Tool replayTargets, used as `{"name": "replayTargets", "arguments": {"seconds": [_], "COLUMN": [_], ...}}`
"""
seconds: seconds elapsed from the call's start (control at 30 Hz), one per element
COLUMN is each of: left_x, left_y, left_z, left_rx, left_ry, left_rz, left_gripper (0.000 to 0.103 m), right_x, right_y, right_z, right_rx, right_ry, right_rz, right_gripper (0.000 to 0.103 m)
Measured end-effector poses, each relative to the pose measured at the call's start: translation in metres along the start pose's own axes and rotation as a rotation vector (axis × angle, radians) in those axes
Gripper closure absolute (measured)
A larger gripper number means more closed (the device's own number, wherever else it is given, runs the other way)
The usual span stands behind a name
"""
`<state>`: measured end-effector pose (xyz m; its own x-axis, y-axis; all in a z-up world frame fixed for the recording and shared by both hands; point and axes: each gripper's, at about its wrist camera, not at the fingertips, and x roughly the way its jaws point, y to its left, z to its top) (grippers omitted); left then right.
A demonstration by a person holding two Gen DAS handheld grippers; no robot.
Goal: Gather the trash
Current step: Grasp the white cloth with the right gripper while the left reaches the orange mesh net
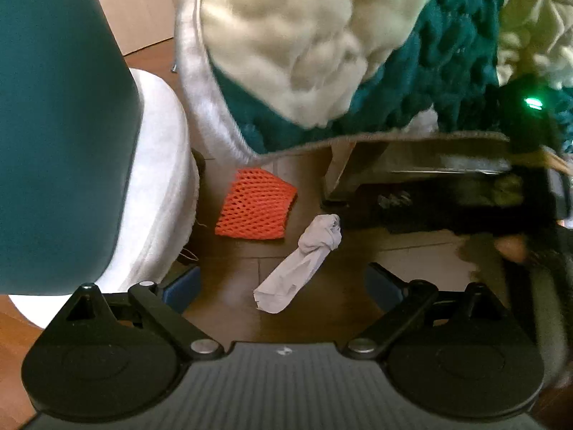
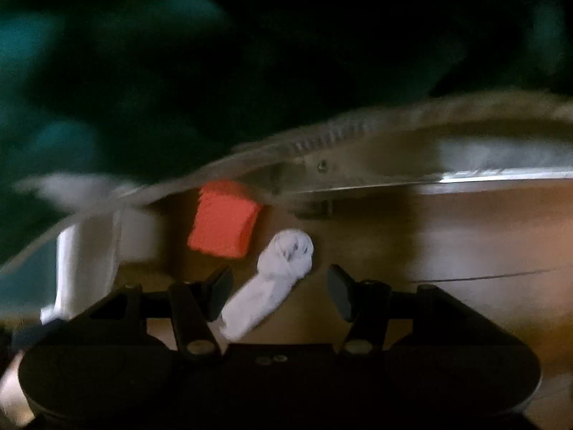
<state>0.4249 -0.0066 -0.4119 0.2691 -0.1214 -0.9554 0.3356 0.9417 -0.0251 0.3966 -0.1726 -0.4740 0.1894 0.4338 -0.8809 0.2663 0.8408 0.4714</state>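
Left wrist view: the left gripper (image 1: 281,288) is held w/ jaws wide apart and nothing clamped, pointing steeply down at a dark wooden floor (image 1: 229,311). A crumpled white tissue twisted into a long wad (image 1: 301,261) lies on the floor between the finger lines, untouched. Just beyond it an orange foam mesh fruit sleeve (image 1: 255,210) lies flat, close to but apart from the wad. The step in hand is judged to be the approach for pickup; nothing collected yet.

Obstacles: a chunky cream-and-teal knitted blanket (image 1: 322,53) overhangs both items. A white padded seat edge (image 1: 161,179) sits at left; dark furniture at right is blurred.

Right wrist view (dark, blurred): the right gripper (image 2: 279,294) is also seen w/ jaws apart, empty. The tissue wad lies between the fingers, nearer the left one; contact can't be told. Next move calls for lowering, centring on the wad, then closing.
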Motion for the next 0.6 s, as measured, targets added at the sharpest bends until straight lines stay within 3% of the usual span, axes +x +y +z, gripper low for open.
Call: {"name": "replayTargets", "arguments": {"seconds": [0.23, 0.6], "left_x": [0.018, 0.045], "left_y": [0.004, 0.027], "left_z": [-0.011, -0.018], "left_rx": [0.021, -0.084], "left_ry": [-0.02, 0.04], "left_rz": [-0.027, -0.013], "left_gripper": [0.005, 0.005], "right_x": [0.042, 0.069], "right_y": [0.001, -0.006], "right_z": [0.007, 0.0], "right_rx": [0.063, 0.176], "right_ry": [0.016, 0.022], "right_rz": [-0.048, -0.07], "right_gripper": [0.046, 0.048]}}
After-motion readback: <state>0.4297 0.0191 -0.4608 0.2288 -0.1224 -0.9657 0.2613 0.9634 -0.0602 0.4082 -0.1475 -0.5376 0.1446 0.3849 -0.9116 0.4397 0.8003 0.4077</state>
